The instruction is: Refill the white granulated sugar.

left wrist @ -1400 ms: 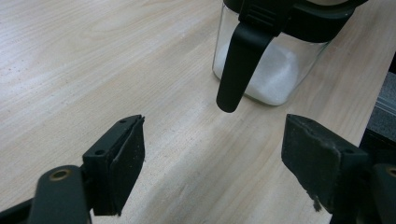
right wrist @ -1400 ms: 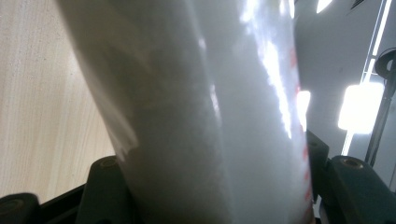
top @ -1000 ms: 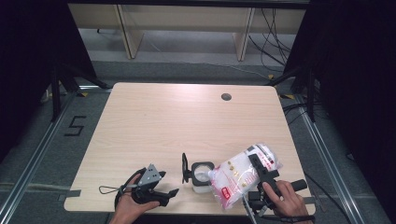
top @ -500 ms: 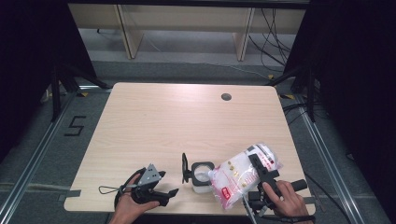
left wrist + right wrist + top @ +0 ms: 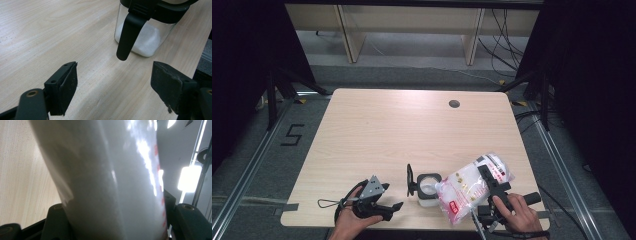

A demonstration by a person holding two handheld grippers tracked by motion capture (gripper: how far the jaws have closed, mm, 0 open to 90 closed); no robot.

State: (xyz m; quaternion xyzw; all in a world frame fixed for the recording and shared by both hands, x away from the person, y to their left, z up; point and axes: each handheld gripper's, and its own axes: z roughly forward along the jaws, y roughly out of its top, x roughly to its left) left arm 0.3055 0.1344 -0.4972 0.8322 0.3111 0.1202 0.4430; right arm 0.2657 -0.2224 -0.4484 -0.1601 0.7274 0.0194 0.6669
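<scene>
Right tool (image 5: 489,180): clamped on the bag (image 5: 472,187), 1 jaw on each flat side; in the right gripper view the bag's white body (image 5: 105,180) stands between both jaws.
Left tool (image 5: 382,202): jaws apart, nothing between them, resting low at the near left of the tabletop (image 5: 377,130), aimed at the jar.
Bag: clear plastic, white grains, red print; tilted, its lower end at the jar's mouth.
Jar (image 5: 428,186): glass with a black rim, near centre, just left of the bag; lid (image 5: 410,180) swung up; a low layer of white grains (image 5: 147,42) inside.
Step, as judged: pouring from bag to jar.
Doing it well: keep the bag's opening over the mouth, tilt slowly, hold firm so the bag cannot slip.
Risk: grains spilling past the rim.
</scene>
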